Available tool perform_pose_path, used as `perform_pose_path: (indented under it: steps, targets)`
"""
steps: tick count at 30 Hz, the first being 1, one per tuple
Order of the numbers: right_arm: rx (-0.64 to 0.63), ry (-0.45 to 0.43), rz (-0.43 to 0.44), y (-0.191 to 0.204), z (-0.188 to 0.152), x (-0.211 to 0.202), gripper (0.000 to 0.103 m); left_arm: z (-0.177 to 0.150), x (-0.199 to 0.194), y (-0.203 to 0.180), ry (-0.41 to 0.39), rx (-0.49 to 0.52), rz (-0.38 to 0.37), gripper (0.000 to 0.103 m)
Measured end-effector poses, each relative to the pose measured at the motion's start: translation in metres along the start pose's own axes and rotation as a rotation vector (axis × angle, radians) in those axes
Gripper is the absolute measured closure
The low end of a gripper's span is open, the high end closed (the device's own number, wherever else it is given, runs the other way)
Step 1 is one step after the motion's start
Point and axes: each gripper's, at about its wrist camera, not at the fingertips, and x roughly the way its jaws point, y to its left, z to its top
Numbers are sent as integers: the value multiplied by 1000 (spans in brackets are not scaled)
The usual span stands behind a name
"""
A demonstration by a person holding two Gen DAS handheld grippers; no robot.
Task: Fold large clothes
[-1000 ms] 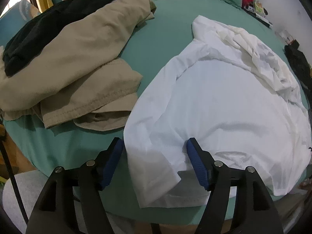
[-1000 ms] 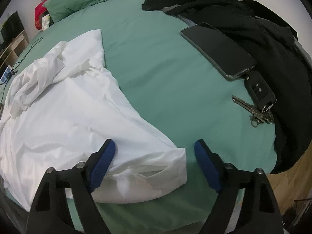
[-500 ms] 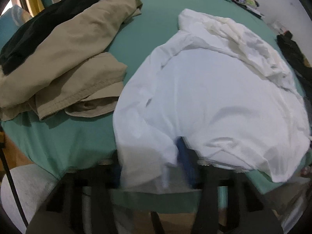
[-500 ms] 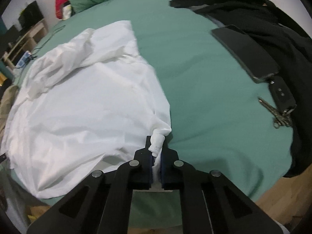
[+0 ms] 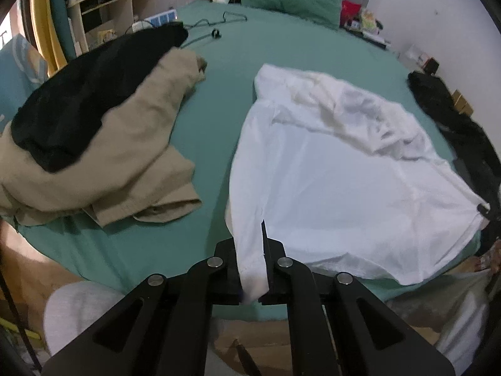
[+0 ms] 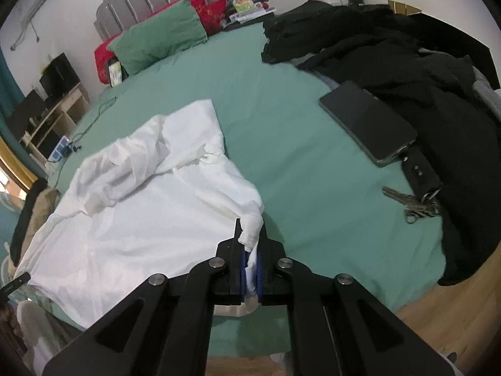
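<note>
A: Left wrist view: where does the large white cotton garment (image 5: 338, 181) lie relative to the fingers?

B: It is spread on the green bed sheet (image 5: 219, 62), extending forward and to the right of the left gripper (image 5: 252, 269). The left gripper's fingers are clamped on its near-left hem corner.

A: And the right gripper (image 6: 250, 260)?

B: Its fingers are together on a bunched near-right corner; the body of the garment extends forward and left of it. Both near corners are held, one per gripper. The long axis runs away from the grippers toward the crumpled far end, so a fold would carry the near edge forward.

A: Count of items?

B: One white garment. One tan garment (image 5: 125, 156) with one black garment (image 5: 87, 100) on it, left. One black clothing pile (image 6: 407, 72), one dark smartphone (image 6: 366, 125), one key bunch (image 6: 413, 203), right.
</note>
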Motion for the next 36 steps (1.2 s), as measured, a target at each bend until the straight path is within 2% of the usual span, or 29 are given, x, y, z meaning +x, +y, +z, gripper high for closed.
perform_pose_path:
  steps: [9, 15, 25, 36]
  targets:
    - [-49, -98, -16, 4, 16, -49, 99, 26, -45, -4, -93, 7, -40, 97]
    - [-96, -163, -10, 12, 53, -57, 99, 62, -43, -10, -146, 25, -46, 97]
    - [-177, -197, -2, 36, 132, -5, 99, 136, -3, -9, -208, -3, -56, 97]
    - [-236, -177, -30, 53, 190, 67, 99, 198, 74, -8, -204, -50, -36, 97]
